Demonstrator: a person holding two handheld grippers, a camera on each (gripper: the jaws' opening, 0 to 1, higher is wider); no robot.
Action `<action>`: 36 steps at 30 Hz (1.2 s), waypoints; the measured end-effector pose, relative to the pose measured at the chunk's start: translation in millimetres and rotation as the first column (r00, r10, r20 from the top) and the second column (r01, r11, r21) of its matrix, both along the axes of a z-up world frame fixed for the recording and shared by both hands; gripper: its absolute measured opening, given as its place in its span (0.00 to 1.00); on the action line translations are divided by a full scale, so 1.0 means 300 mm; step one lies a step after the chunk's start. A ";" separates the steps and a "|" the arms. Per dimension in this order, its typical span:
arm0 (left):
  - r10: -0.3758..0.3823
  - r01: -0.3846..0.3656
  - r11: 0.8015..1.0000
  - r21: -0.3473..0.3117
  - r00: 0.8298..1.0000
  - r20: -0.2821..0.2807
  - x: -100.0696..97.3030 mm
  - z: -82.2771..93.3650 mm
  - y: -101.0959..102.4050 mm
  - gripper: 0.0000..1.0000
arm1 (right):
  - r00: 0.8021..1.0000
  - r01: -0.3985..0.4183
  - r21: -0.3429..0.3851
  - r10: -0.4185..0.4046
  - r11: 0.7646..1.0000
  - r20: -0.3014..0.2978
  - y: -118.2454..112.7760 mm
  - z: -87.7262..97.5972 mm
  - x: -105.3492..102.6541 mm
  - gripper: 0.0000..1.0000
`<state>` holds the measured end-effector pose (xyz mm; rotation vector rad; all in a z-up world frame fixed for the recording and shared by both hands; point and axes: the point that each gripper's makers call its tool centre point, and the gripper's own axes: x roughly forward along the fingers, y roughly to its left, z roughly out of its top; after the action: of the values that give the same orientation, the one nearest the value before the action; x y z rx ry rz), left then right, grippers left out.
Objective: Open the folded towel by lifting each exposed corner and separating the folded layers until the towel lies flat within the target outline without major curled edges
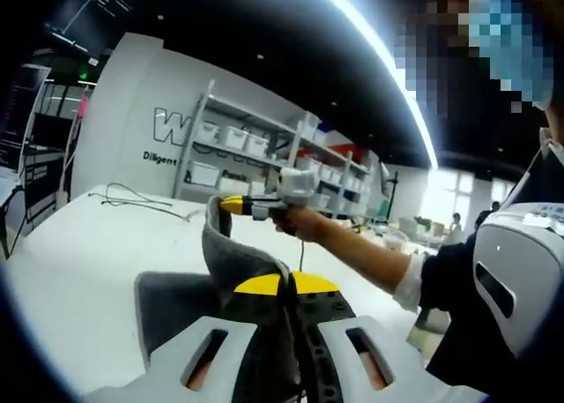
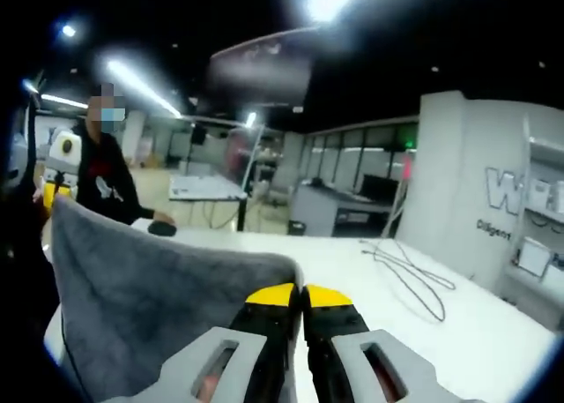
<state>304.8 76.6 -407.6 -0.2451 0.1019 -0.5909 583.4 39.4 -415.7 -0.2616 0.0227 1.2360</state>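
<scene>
In the left gripper view the left gripper [image 1: 286, 290] is clenched on the grey towel [image 1: 236, 260], its yellow-tipped jaws pressed together with a fold of cloth pinched between them. From there the towel rises in a curved band to its far corner, which the right gripper [image 1: 231, 205] grasps above the white table [image 1: 79, 253]; a hand [image 1: 300, 220] holds that gripper, with a dark sleeve behind it. A flat part of the towel lies on the table to the left of the jaws. In the right gripper view the right gripper [image 2: 298, 299] is closed on the towel [image 2: 150, 306], which hangs as a broad sheet stretching left to a raised corner near the left gripper [image 2: 55, 191]. A thin cable [image 2: 405, 275] lies looped on the table [image 2: 476, 332] to the right. Shelves [image 1: 256, 156] with white bins stand against the far wall.
</scene>
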 end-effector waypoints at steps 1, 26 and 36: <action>-0.002 0.002 1.000 0.000 1.000 0.001 0.000 0.001 -0.003 0.02 | 1.000 0.004 0.009 -0.004 1.000 -0.004 -0.009 0.005 0.009 0.00; -0.156 0.155 0.988 0.016 0.988 0.020 -0.007 0.034 -0.181 0.02 | 0.994 0.110 0.083 -0.109 0.991 -0.011 -0.111 0.015 0.051 0.00; -0.195 0.195 0.981 0.005 0.981 0.015 -0.005 0.026 -0.229 0.02 | 0.988 0.153 0.106 -0.152 0.983 -0.020 -0.153 -0.004 0.048 0.00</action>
<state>303.3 8.1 -399.9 -0.2289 0.1124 -0.7872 597.7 -6.4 -417.0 -0.1561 -0.0131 1.0824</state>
